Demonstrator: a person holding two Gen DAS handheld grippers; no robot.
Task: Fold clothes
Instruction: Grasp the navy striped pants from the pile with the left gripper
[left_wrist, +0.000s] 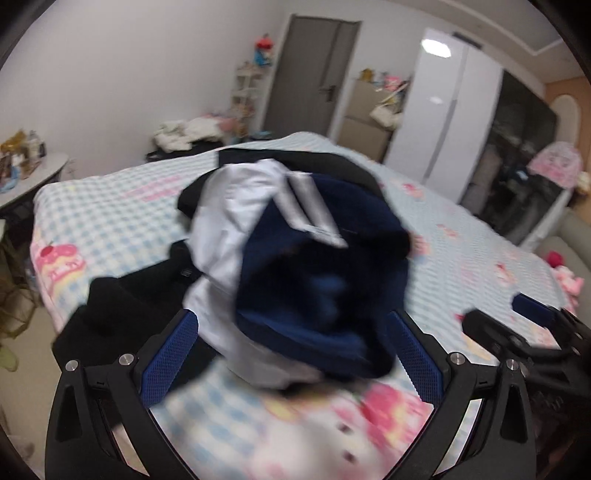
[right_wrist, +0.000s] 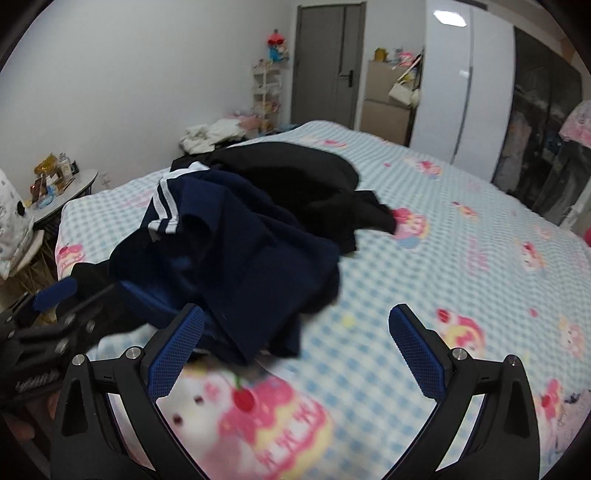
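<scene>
A crumpled navy and white garment (left_wrist: 295, 258) with white stripes lies in a heap on the checked bed. It also shows in the right wrist view (right_wrist: 236, 243). A black garment (right_wrist: 314, 184) lies behind it, and black cloth (left_wrist: 122, 314) spreads to the left. My left gripper (left_wrist: 295, 339) is open, its blue fingers (left_wrist: 173, 354) on either side of the heap's near edge. My right gripper (right_wrist: 295, 347) is open over the bedsheet, its left finger (right_wrist: 177, 350) at the navy cloth's edge. Each gripper shows at the edge of the other's view.
The bed (right_wrist: 461, 258) has a blue checked sheet with pink cartoon prints. A side table (right_wrist: 62, 192) with clutter stands at left. A pile of pale clothes (right_wrist: 210, 136) lies at the far edge. A grey door (right_wrist: 328, 66), boxes and a white wardrobe (right_wrist: 461, 81) stand behind.
</scene>
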